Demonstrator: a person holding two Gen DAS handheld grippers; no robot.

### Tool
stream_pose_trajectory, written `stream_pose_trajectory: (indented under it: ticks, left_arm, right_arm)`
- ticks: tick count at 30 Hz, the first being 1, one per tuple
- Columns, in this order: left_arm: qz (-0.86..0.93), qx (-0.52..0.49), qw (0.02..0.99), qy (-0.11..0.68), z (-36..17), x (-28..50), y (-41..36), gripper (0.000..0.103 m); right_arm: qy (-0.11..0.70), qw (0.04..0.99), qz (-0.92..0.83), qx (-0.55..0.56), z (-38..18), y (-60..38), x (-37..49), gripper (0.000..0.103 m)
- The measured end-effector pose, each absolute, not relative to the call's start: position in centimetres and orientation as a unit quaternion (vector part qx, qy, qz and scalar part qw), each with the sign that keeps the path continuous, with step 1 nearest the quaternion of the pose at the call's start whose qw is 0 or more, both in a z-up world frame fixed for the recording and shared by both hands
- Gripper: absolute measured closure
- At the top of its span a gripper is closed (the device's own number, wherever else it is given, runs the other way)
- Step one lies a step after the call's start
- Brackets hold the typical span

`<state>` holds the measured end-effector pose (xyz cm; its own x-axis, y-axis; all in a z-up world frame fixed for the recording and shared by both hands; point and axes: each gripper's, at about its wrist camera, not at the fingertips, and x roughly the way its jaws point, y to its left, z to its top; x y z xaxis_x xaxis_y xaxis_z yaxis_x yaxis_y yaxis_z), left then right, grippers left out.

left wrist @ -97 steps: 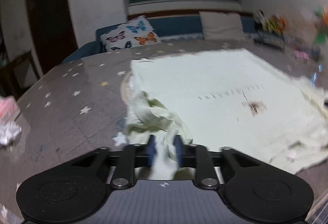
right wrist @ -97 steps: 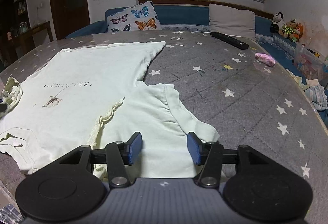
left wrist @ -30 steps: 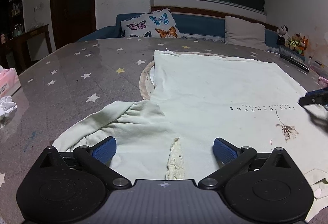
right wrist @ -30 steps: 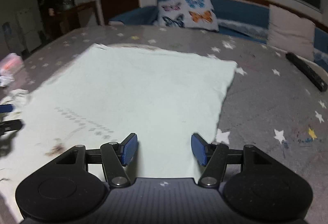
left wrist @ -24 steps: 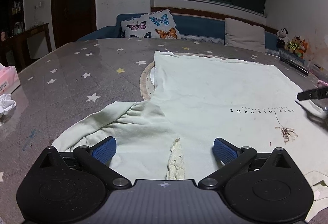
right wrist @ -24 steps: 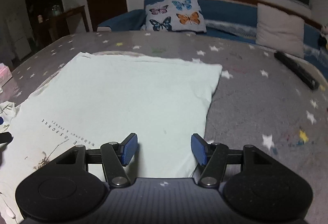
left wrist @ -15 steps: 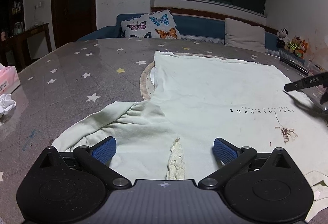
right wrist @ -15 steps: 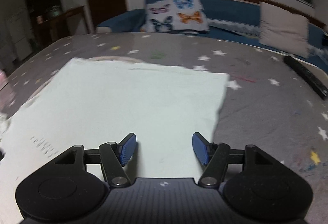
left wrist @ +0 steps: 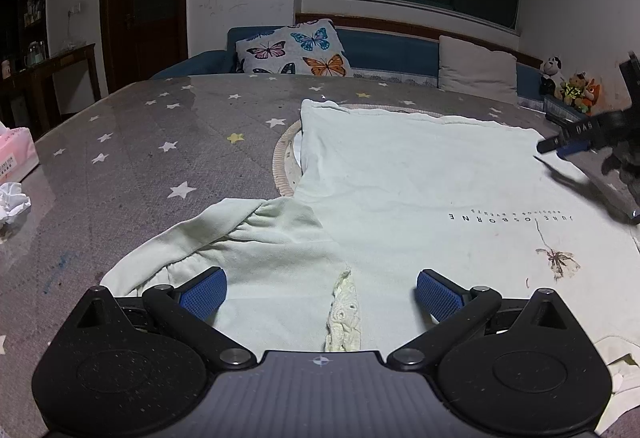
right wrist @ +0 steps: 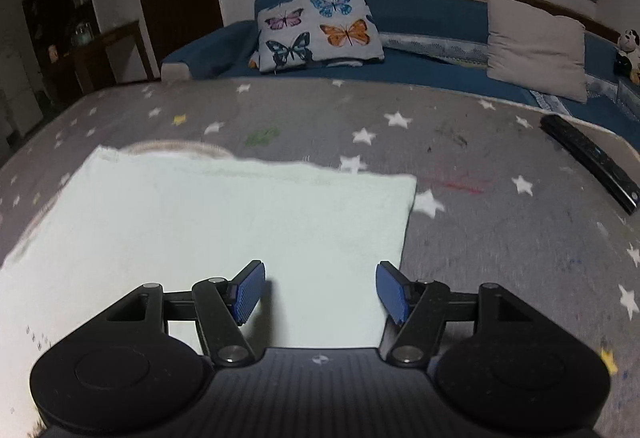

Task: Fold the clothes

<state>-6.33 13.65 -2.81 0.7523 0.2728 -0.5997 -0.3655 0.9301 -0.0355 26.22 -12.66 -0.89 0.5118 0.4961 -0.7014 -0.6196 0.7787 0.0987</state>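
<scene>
A pale green T-shirt point(left wrist: 420, 189) lies spread flat on the grey star-patterned table point(left wrist: 160, 141), print side up. Its left sleeve point(left wrist: 240, 238) lies flat just ahead of my left gripper point(left wrist: 320, 294), which is open wide and empty above the sleeve and a lace trim. My right gripper point(right wrist: 320, 290) is open and empty, low over the shirt's right side point(right wrist: 240, 222) near its hem corner. The right gripper also shows at the right edge of the left wrist view point(left wrist: 592, 141).
A round woven mat point(left wrist: 284, 161) lies partly under the shirt. A pink tissue pack point(left wrist: 16, 153) and crumpled tissue point(left wrist: 12, 197) are at the table's left edge. A black remote point(right wrist: 588, 161) lies at the right. A blue sofa with a butterfly cushion point(left wrist: 292, 49) stands behind.
My left gripper released the bunched sleeve, which now lies spread flat, and has stayed still since. My right gripper moved from the right sleeve up along the shirt's right side toward the hem.
</scene>
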Motion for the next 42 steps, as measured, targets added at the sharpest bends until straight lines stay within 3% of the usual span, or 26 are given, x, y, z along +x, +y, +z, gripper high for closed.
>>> stream_pose_trajectory:
  ticks: [10,13,21,32,42]
  left_arm:
    - [0.172,-0.071,0.932,0.311,-2.8,-6.3,13.5,0.0]
    - [0.172,-0.071,0.932,0.311,-2.9,-6.3,13.4,0.0]
    - [0.172,-0.071,0.932,0.311,-2.9,-6.4,13.4,0.0]
    - [0.175,-0.063,0.93,0.316,-2.8,-6.2,13.3,0.0]
    - [0.164,-0.046,0.935,0.311,-1.7,-6.0,12.1,0.0]
  right_arm:
    - [0.382,0.865,0.312,-0.089,-1.4,-10.8,29.3,0.039]
    - [0.379,0.863,0.323,-0.091,-1.4,-10.1,29.9,0.025]
    - [0.38,0.864,0.304,-0.125,-0.8,-9.7,29.9,0.024]
    - [0.365,0.865,0.313,-0.145,3.2,-18.1,20.1,0.018]
    - [0.359,0.878,0.266,-0.175,0.4,-25.5,8.8,0.018]
